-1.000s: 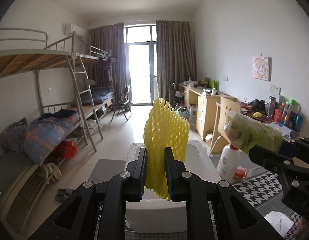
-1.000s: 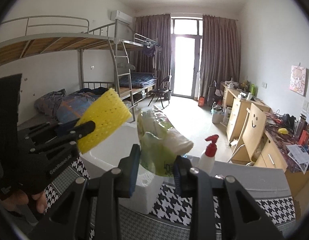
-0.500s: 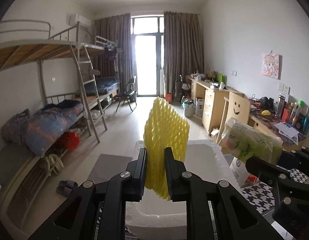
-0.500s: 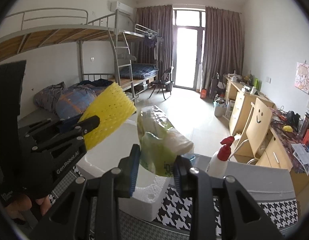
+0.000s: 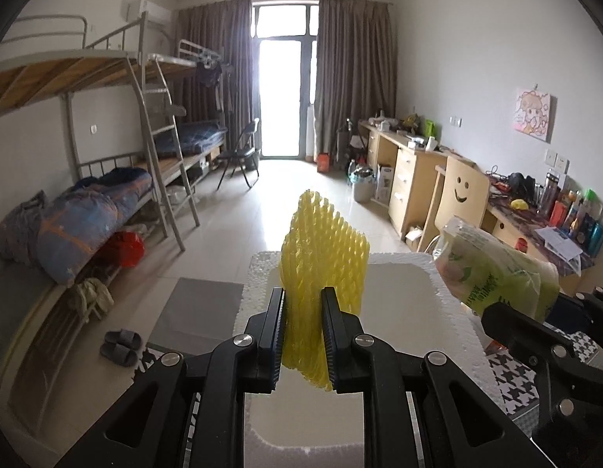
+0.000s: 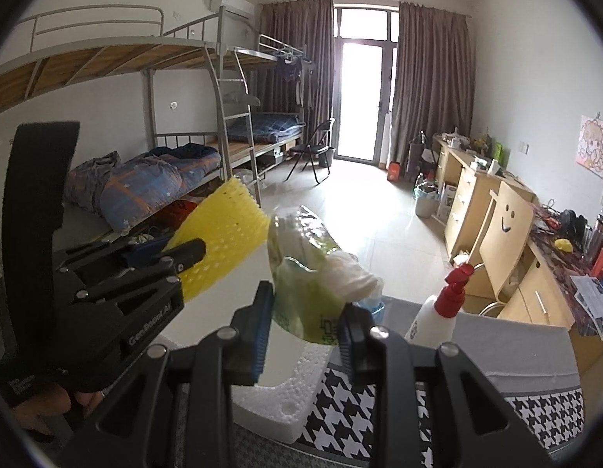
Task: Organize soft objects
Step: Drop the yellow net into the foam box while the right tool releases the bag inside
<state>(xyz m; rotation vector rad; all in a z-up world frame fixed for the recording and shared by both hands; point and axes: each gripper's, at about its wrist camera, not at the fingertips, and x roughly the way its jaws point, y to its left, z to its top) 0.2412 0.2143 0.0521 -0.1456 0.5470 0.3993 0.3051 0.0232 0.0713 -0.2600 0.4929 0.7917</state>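
Hand-held grippers now lower over foam box, still clamping yellow mesh sleeve and tissue pack.

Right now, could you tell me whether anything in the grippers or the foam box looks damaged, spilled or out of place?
Nothing is spilled or broken. The tissue pack in the right gripper is open, with white tissue bulging out its side. The yellow net in the left gripper looks intact above the foam box.

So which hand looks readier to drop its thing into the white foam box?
Probably the left: its tool holds the yellow net right over the box, while the right's pack hangs at the rim.
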